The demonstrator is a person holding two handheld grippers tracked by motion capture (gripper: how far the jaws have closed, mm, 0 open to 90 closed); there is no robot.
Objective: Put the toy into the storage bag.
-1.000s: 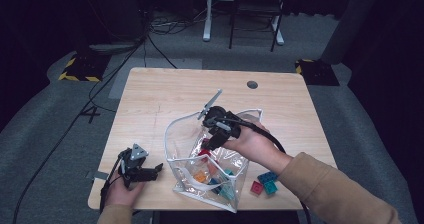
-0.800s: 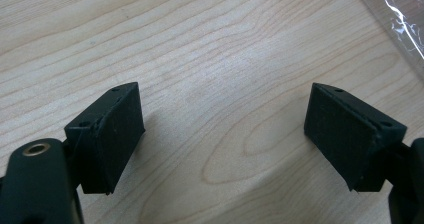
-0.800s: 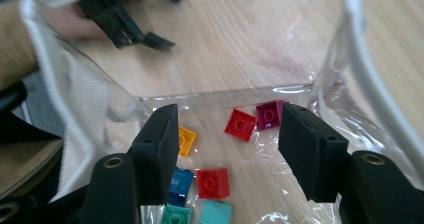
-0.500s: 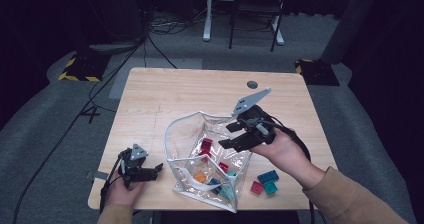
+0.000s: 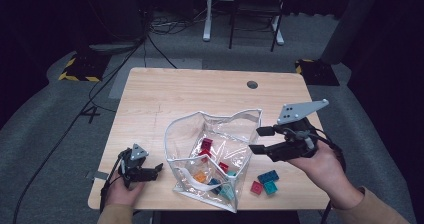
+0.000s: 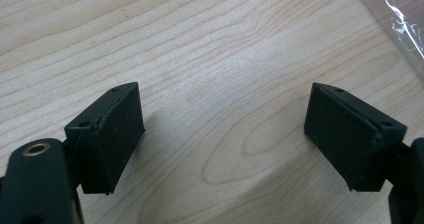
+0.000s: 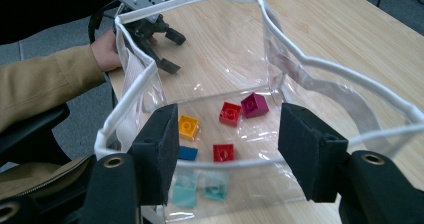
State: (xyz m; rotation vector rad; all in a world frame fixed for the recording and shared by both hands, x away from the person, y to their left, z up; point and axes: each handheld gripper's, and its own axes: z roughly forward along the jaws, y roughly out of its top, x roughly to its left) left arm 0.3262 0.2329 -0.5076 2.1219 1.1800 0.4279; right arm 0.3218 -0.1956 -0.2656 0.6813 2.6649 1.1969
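Observation:
A clear plastic bag (image 5: 235, 121) with a white rim stands open on the table's front middle. Inside lie a magenta brick (image 5: 206, 144), a red brick (image 5: 223, 167), an orange brick (image 5: 200, 176) and teal ones. My right gripper (image 5: 256, 140) hovers open and empty just right of the bag, pointing at it. In the right gripper view its jaws (image 7: 227, 134) frame the bag's near wall (image 7: 300, 134) and the bricks behind it. My left gripper (image 5: 154, 172) rests open on the wood left of the bag; its pads (image 6: 117, 129) stand wide apart over bare table.
Three loose bricks lie on the table right of the bag: blue (image 5: 268, 176), red (image 5: 256, 187) and teal (image 5: 270, 187). The wooden table (image 5: 200, 94) has a cable hole (image 5: 252, 84) at the back. Chairs and cables stand on the floor beyond.
My right gripper has drawn back to the right, from over the bag's mouth to beside its right wall. The left gripper has stayed where it was.

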